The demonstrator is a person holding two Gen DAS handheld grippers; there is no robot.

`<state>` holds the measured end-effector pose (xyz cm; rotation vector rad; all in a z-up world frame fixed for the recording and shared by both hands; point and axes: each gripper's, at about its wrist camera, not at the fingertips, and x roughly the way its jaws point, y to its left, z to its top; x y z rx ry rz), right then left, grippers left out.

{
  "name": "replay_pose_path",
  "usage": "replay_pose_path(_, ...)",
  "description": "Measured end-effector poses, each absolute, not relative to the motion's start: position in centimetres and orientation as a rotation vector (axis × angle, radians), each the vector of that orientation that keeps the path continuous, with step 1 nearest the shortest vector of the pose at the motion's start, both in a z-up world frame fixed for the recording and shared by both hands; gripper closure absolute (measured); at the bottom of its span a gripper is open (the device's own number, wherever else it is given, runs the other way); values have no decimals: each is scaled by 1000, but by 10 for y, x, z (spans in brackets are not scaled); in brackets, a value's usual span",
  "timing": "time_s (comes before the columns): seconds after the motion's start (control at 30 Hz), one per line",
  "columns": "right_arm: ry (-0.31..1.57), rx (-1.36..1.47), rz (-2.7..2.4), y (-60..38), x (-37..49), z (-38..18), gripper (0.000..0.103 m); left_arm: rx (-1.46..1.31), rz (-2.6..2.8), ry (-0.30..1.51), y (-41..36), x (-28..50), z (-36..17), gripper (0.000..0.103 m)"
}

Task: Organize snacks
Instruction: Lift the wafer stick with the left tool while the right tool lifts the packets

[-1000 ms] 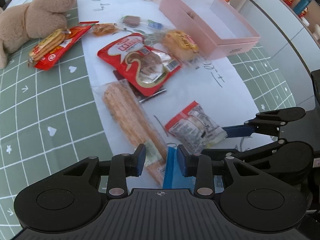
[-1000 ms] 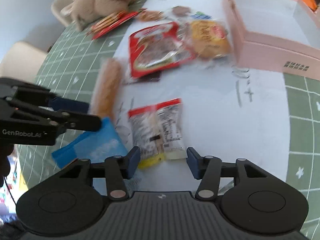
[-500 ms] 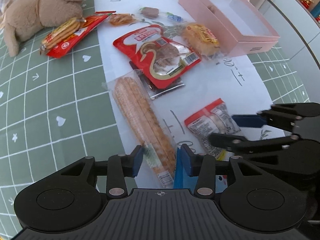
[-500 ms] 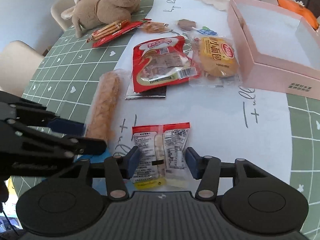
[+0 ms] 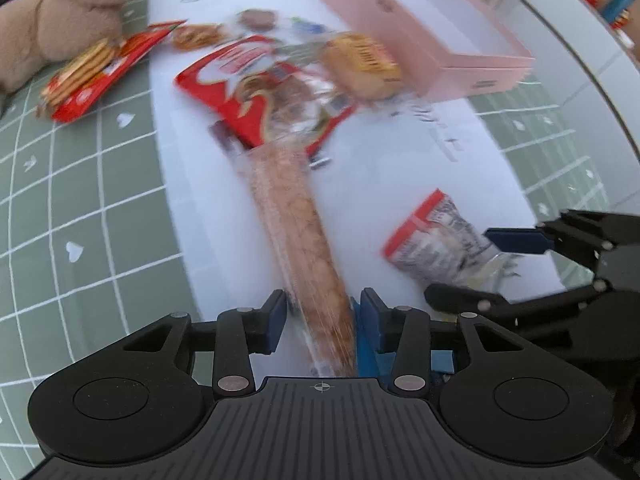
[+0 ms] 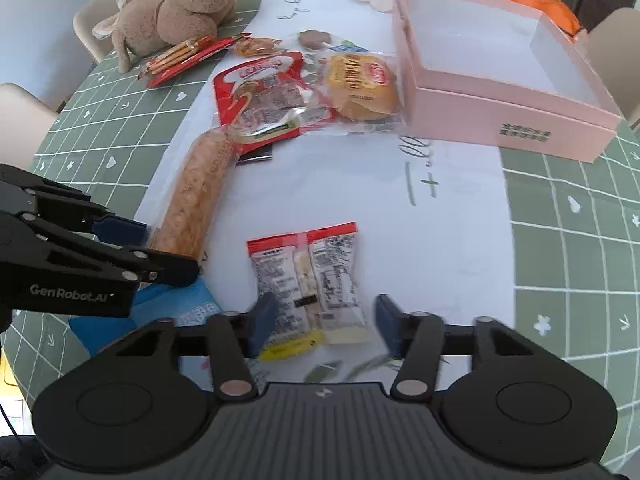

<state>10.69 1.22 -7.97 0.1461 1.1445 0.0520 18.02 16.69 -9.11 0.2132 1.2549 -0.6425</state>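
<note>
A long clear pack of orange-brown sticks (image 5: 296, 224) lies on the white paper, its near end between the jaws of my left gripper (image 5: 320, 320). Those jaws are closing, with a gap still at the left pad. The right wrist view shows the same pack (image 6: 196, 196) and the left gripper (image 6: 164, 250). A red-and-white twin packet (image 6: 308, 276) lies flat between the jaws of my right gripper (image 6: 324, 324), which are opening and stand wider than the packet. An open pink box (image 6: 500, 100) stands at the far right.
A blue packet (image 6: 176, 308) lies under the left gripper. Farther back are a big red pouch (image 6: 260, 92), a yellow bun pack (image 6: 360, 84), a red cracker pack (image 6: 188, 56), small sweets and a plush toy (image 6: 180, 12). A green grid mat (image 6: 560, 200) covers the table.
The left gripper has come to straddle the long stick pack, which now lies straight with its far end against the red pouch. The right jaws have widened around the twin packet.
</note>
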Motion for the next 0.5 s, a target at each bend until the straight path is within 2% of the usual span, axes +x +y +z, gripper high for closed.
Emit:
replay_pose_path(0.07, 1145, 160, 48, 19, 114, -85, 27, 214, -634, 1250, 167, 186, -91, 58)
replay_pose_path(0.13, 1142, 156, 36, 25, 119, -87, 20, 222, -638, 1238, 167, 189, -91, 64)
replay_pose_path(0.23, 1162, 138, 20, 28, 122, -87, 20, 233, -651, 1220, 165, 188, -90, 63)
replay_pose_path(0.3, 1166, 122, 5, 26, 119, -87, 27, 226, -670, 1210, 164, 186, -91, 66)
replay_pose_path(0.37, 1169, 75, 14, 23, 116, -84, 45, 189, -670, 1226, 161, 181, -92, 67)
replay_pose_path(0.5, 1185, 52, 47, 2, 113, -84, 48, 188, -700, 1244, 132, 159, -92, 68)
